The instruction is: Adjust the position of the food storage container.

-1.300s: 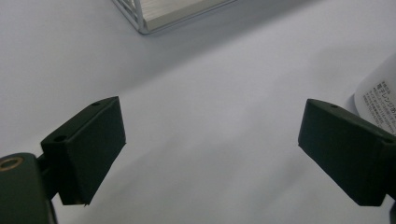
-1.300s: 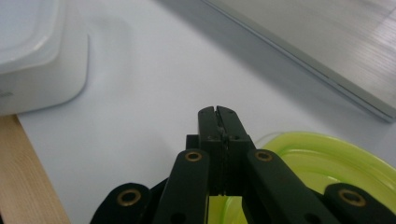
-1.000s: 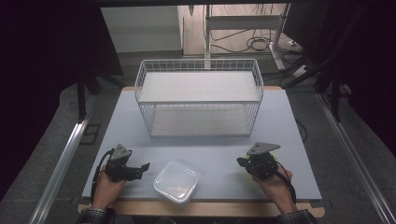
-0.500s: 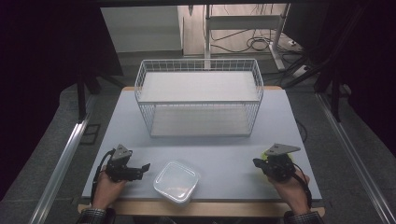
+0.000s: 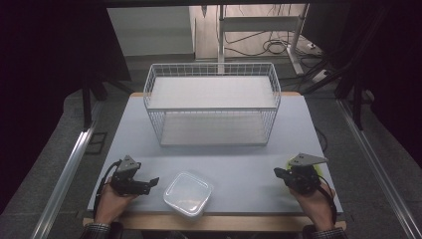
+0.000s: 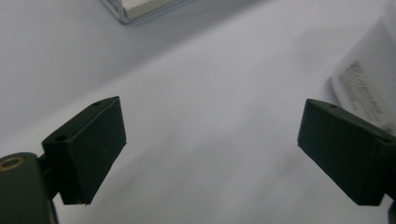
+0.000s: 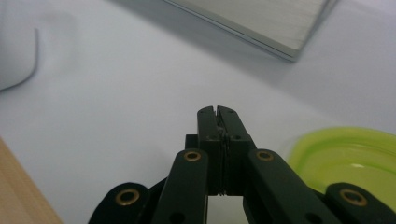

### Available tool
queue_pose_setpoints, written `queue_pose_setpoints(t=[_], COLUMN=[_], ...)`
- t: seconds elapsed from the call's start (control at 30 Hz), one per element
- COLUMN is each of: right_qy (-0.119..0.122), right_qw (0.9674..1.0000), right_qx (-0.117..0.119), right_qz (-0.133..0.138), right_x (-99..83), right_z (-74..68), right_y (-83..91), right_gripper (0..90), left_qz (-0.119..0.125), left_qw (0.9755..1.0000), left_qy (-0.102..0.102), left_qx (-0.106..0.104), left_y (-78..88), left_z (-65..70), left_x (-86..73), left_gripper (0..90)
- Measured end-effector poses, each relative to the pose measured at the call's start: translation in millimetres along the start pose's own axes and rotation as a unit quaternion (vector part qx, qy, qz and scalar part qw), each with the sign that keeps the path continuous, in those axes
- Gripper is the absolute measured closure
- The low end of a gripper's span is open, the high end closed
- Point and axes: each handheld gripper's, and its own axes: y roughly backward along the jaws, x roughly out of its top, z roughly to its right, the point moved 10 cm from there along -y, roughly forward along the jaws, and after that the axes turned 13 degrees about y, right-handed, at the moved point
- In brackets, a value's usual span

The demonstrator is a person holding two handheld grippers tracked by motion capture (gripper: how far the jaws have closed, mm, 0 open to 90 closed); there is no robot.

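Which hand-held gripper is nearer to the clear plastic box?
Left. The left hand-held gripper is just left of the clear plastic box, jaws open; the right hand-held gripper is far to its right.

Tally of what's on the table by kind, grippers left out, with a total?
White wire basket: 1
Clear plastic container: 1
Yellow-green lid or dish, beside the right gripper: 1
Total: 3
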Motion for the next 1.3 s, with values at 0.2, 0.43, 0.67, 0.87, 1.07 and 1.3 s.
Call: queue_pose_setpoints(t=[0.2,0.43,0.67,0.87,1.07,1.3], right_qy=[0.014,0.021,0.017,0.019,0.036,0.051], right_qw=[0.9995,0.9976,0.9917,0.9837,0.9767,0.9729], right_qx=[0.026,0.065,0.125,0.177,0.211,0.225], right_qz=[0.004,0.015,0.024,0.027,0.022,0.014], right_x=[8.6,20.2,30.9,39.9,45.9,47.2], right_z=[-22.8,-50.9,-85.0,-119.7,-149.4,-165.4], right_y=[-7.4,-17.4,-28.4,-37.7,-47.2,-54.8], right_gripper=[88.1,87.5,87.0,87.0,87.0,85.7], left_qz=[-0.015,-0.045,-0.068,-0.087,-0.095,-0.095], left_qw=[0.9987,0.9954,0.9934,0.991,0.9888,0.9884], left_qy=[-0.005,-0.03,-0.028,-0.033,-0.032,-0.032], left_qx=[-0.048,-0.079,-0.087,-0.096,-0.11,-0.114], left_y=[9.4,11.3,16.2,17.4,18.6,12.8], left_z=[17.7,38.3,48.3,57.6,68.7,81.0], left_x=[-7.5,-18.5,-28.0,-39.7,-47.7,-43.1], left_gripper=[35.3,67.5,84.0,85.8,84.9,85.1])
